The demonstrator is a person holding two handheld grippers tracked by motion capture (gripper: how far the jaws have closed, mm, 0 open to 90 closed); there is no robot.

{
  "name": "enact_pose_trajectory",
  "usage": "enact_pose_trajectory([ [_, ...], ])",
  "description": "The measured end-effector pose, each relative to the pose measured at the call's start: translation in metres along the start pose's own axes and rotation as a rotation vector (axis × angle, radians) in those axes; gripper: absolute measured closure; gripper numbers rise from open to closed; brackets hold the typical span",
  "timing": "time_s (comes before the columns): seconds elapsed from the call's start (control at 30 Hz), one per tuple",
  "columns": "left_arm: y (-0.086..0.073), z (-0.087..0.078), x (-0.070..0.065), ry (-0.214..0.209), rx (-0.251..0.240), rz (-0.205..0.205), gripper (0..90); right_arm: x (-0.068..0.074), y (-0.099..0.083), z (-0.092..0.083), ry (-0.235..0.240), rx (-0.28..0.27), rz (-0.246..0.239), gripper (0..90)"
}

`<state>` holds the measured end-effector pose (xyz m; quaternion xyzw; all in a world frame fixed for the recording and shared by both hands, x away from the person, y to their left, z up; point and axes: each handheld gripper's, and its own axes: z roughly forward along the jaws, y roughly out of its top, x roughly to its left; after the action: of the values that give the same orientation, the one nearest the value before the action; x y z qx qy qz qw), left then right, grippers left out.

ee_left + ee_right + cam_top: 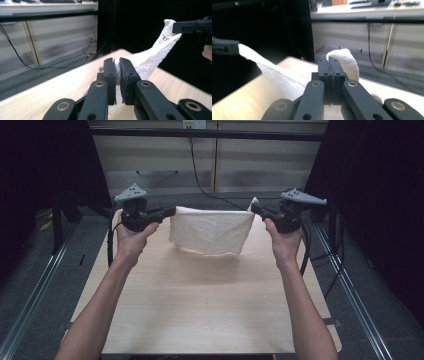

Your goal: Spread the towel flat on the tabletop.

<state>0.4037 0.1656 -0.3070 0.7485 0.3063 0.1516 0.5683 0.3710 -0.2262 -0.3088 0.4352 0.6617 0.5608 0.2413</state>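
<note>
A white cloth [210, 231] hangs stretched between my two grippers above the far part of the wooden table [200, 305], its lower edge close to the tabletop. My left gripper [172, 211] is shut on the cloth's left top corner. My right gripper [254, 209] is shut on the right top corner. In the left gripper view the cloth [152, 57] runs from between my jaws [117, 65] up to the other gripper [192, 26]. In the right gripper view a fold of cloth [347, 62] sticks out past my shut gripper [329, 61], and the sheet [274, 75] stretches left.
Black cables [306, 250] trail from both grippers. Metal rails [350, 290] run along both sides of the table. Pale cabinets [210, 160] stand behind it, with dark curtains [380, 195] at left and right.
</note>
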Motion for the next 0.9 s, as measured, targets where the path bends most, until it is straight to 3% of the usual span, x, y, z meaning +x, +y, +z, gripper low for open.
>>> enact_pose_trajectory([
  [0.23, -0.035, -0.004, -0.006, -0.036, 0.039, -0.012, 84.4, 0.002, -0.04, -0.005, 0.029, 0.048, 0.023, 90.0],
  [0.7, -0.089, -0.027, -0.025, -0.081, 0.088, -0.028, 84.4, 0.026, -0.092, -0.026, 0.083, 0.1, 0.006, 90.0],
  [0.77, -0.095, -0.027, -0.028, -0.072, 0.111, -0.01, 84.4, 0.029, -0.102, -0.027, 0.089, 0.117, 0.003, 90.0],
  [0.9, -0.101, -0.032, -0.031, -0.095, 0.121, -0.016, 84.4, 0.032, -0.12, -0.03, 0.098, 0.137, 0.011, 90.0],
])
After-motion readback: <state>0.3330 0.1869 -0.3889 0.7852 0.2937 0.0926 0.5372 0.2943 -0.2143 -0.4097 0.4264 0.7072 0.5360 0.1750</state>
